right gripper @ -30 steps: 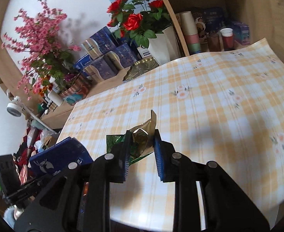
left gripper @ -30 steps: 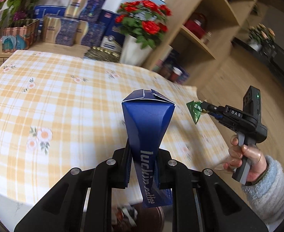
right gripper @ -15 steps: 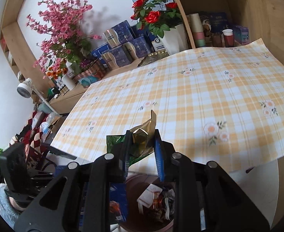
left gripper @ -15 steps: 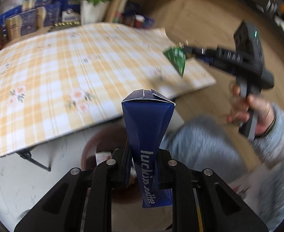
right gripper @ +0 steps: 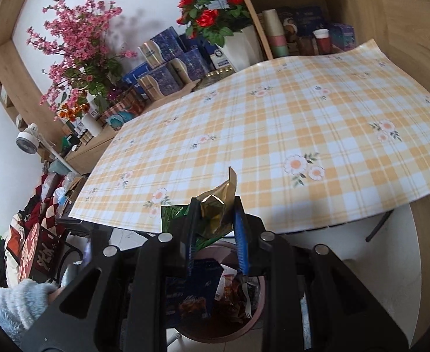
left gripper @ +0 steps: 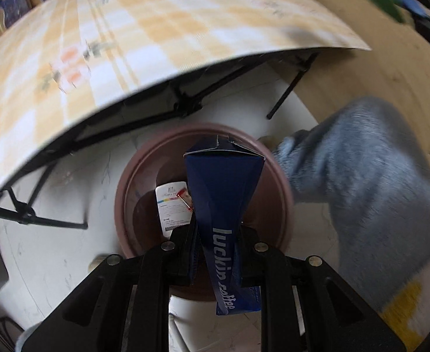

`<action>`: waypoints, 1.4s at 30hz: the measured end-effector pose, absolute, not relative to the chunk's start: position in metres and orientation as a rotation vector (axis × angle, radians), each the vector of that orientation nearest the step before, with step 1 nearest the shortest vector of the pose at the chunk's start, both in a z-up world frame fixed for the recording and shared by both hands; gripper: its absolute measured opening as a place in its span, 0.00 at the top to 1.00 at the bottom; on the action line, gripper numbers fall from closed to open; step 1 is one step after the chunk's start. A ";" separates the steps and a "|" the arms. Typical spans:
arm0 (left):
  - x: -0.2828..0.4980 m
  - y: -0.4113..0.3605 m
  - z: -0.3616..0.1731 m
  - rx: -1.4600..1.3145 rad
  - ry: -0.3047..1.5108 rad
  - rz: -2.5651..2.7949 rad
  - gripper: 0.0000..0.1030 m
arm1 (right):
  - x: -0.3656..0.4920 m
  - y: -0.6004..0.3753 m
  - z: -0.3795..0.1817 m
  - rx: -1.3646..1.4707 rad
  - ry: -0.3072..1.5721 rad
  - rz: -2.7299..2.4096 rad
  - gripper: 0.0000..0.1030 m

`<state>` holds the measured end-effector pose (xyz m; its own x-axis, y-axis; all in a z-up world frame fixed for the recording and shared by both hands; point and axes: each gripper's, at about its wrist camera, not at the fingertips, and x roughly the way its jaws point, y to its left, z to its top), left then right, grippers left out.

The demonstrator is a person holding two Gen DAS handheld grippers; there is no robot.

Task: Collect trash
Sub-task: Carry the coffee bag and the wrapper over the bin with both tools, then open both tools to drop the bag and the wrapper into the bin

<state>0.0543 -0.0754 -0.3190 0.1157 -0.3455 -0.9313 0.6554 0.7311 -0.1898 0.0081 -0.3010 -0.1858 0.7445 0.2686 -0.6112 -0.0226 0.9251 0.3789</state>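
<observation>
Both pairs of fingers are clamped on trash: the left gripper (left gripper: pixel 216 234) pinches a flattened blue coffee carton (left gripper: pixel 225 193) close to its printed end, its jaws only narrowly apart with the carton squeezed between them, and the right gripper (right gripper: pixel 215 220) grips a crumpled gold and green wrapper (right gripper: pixel 215 208) in the same tight way. The carton hangs directly above the round reddish-brown bin (left gripper: pixel 127 193) on the pale floor, where a white printed packet (left gripper: pixel 172 205) already lies; in the right wrist view the same bin (right gripper: pixel 258 299) sits below the wrapper with more rubbish inside. The step in hand appears to be the drop, and it should go best if the left jaws part while the carton's long body is over the bin's centre, since its flared far end reaches toward the far rim and could tip out over it. The wrapper is light and may cling to a pad, so a full opening would help. Room is tight on one side: the edge of the checked tablecloth (right gripper: pixel 302 123) and the black folding table legs (left gripper: pixel 185 102) stand just beyond the bin, and a grey fleece-clad limb (left gripper: pixel 361 170) of the person crowds its right rim. Open floor lies to the left.
</observation>
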 end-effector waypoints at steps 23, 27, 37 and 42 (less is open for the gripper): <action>0.019 0.029 -0.198 -0.039 0.667 -0.580 0.06 | -0.005 -0.221 -0.257 0.110 0.870 0.277 0.75; 0.013 0.038 -0.191 -0.018 0.599 -0.517 0.06 | 0.002 -0.206 -0.266 0.084 0.898 0.307 0.75; 0.006 0.038 -0.205 0.011 0.553 -0.417 0.06 | 0.020 -0.177 -0.321 0.020 1.042 0.316 0.75; 0.007 0.036 -0.211 0.025 0.564 -0.401 0.06 | 0.028 -0.176 -0.343 0.009 1.105 0.277 0.75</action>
